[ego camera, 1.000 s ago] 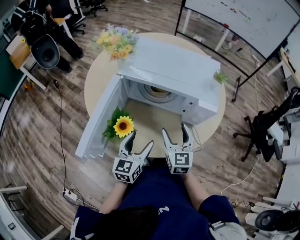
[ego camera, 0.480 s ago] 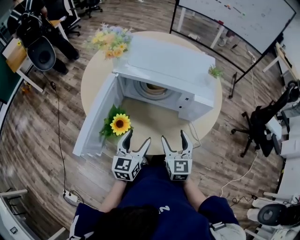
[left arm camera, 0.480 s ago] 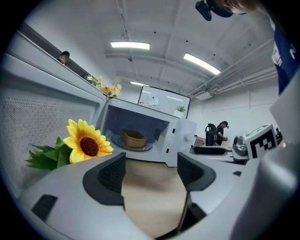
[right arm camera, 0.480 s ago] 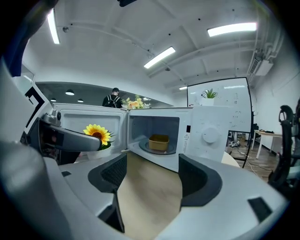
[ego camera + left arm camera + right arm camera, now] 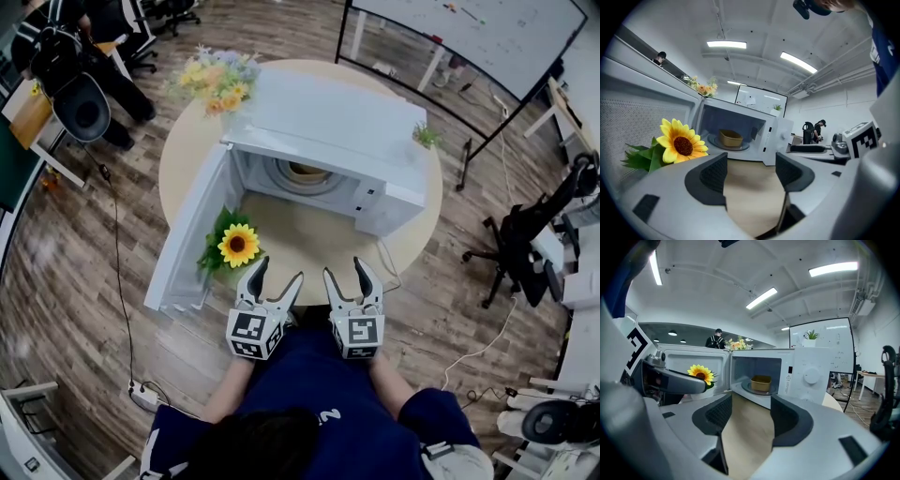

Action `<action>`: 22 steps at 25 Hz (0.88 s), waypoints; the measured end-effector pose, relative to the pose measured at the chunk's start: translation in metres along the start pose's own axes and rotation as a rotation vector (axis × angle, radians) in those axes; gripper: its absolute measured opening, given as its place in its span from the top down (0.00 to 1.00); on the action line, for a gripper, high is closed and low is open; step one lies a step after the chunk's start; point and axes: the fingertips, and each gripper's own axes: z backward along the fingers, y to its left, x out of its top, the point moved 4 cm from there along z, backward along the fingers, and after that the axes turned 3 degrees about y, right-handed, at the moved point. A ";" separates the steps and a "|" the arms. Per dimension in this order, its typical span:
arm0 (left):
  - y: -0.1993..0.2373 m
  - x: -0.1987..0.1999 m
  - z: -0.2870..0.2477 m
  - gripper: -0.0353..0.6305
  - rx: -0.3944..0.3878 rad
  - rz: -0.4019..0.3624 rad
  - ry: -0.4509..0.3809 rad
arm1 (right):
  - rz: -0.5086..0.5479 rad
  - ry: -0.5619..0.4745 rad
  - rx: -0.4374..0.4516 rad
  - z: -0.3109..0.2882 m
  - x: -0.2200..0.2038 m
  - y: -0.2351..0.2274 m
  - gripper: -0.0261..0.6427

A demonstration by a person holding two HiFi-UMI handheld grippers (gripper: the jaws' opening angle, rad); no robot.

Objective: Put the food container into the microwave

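Tan tub-shaped container (image 5: 761, 383) inside microwave (image 5: 337, 117); empty left tool (image 5: 278, 272) spread, empty right tool (image 5: 346, 270) spread, just narrowed.

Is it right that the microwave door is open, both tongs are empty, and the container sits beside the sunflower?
No: the container sits inside the microwave, as the right gripper view shows. The door is open; left tongs and right tongs are empty.

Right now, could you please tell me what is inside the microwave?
A tan food container sits on the round turntable inside the open microwave. Whether the container holds anything cannot be seen; its walls hide it.
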 end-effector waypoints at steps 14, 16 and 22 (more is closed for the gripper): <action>-0.009 0.000 -0.002 0.94 -0.082 -0.032 -0.003 | -0.086 -0.025 0.060 0.002 0.001 0.005 0.95; -0.010 0.000 -0.003 0.94 -0.094 -0.037 0.000 | -0.084 -0.024 0.080 0.001 0.003 0.008 0.95; -0.010 0.001 -0.003 0.94 -0.111 -0.024 -0.005 | 0.012 0.009 0.141 -0.003 0.004 0.024 0.95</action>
